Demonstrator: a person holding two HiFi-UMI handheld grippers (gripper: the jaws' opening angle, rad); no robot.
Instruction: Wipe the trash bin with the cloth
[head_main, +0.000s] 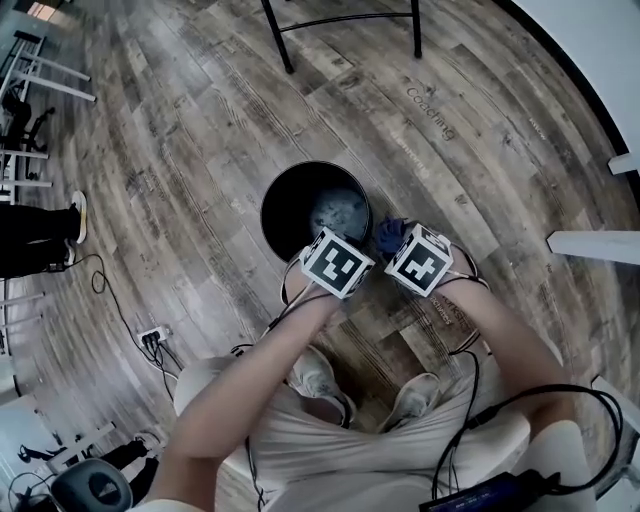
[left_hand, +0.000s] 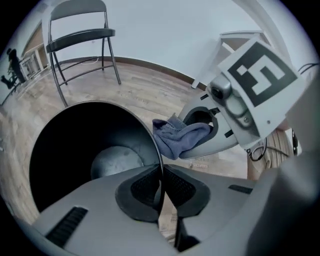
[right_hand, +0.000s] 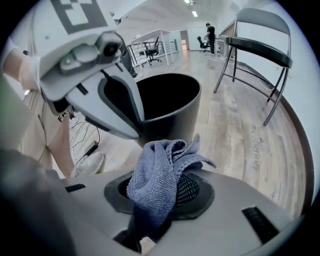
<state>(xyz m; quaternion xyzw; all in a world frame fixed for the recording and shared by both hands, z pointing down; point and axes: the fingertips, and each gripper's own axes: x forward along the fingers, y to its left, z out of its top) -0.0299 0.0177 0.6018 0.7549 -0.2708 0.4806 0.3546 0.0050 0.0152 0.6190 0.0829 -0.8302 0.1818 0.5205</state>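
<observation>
two grippers: left (left_hand: 161, 183) seemingly pinches bin (left_hand: 65, 145) rim, right (right_hand: 165, 198) holds cloth (right_hand: 154, 177).

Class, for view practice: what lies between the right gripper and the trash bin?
The blue cloth, held by the right gripper beside the trash bin; both gripper views.

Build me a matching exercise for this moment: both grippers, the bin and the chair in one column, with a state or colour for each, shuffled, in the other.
Column one:
1 left gripper
2 right gripper
3 bin
4 chair

Column two:
A shut on the cloth
B grey, standing apart
C shut on the bin's rim
D black, open-topped

Pairs: 1-C, 2-A, 3-D, 4-B.
</observation>
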